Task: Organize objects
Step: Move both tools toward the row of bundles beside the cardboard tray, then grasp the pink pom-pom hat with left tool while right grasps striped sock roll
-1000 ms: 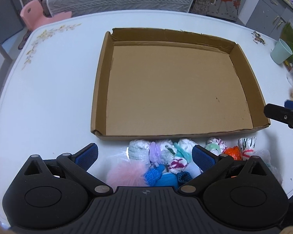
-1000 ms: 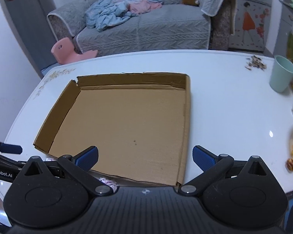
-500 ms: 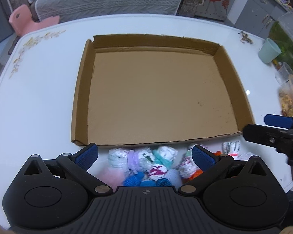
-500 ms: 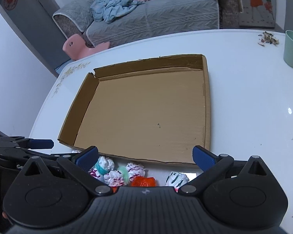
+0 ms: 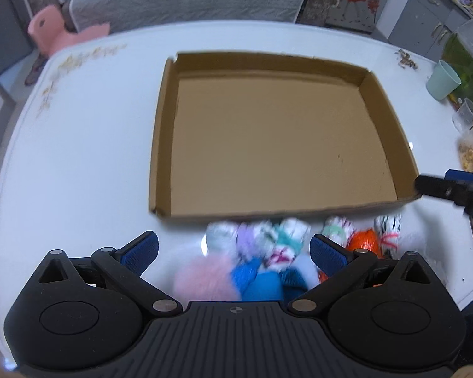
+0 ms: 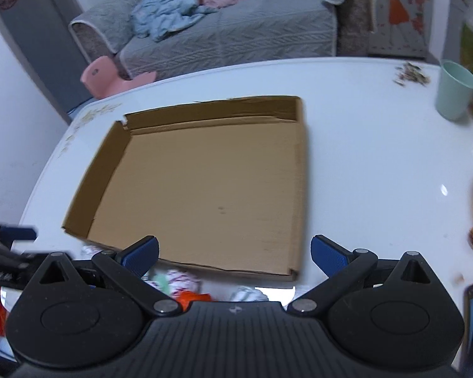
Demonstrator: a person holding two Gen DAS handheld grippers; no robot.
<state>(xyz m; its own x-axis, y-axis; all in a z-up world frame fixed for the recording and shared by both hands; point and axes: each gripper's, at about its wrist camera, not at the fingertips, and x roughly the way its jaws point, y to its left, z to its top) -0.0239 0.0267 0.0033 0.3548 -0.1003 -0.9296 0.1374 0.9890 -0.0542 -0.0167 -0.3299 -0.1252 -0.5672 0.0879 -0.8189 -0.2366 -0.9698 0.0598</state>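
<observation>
While both claws, left gripper (image 5: 233, 249) and right gripper (image 6: 235, 250), gape released, rolled socks (image 5: 287, 245) lie near the cardboard tray (image 5: 160, 145).

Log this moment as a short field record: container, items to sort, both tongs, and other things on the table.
container: cardboard tray, shallow, open, nothing inside
items: pile of small rolled fabric bundles, blurred, on the table in front of the tray's near wall
left tongs: open, empty, above the bundles
right tongs: open, empty, at the tray's near edge
table: white
other: green cup right of the tray
</observation>
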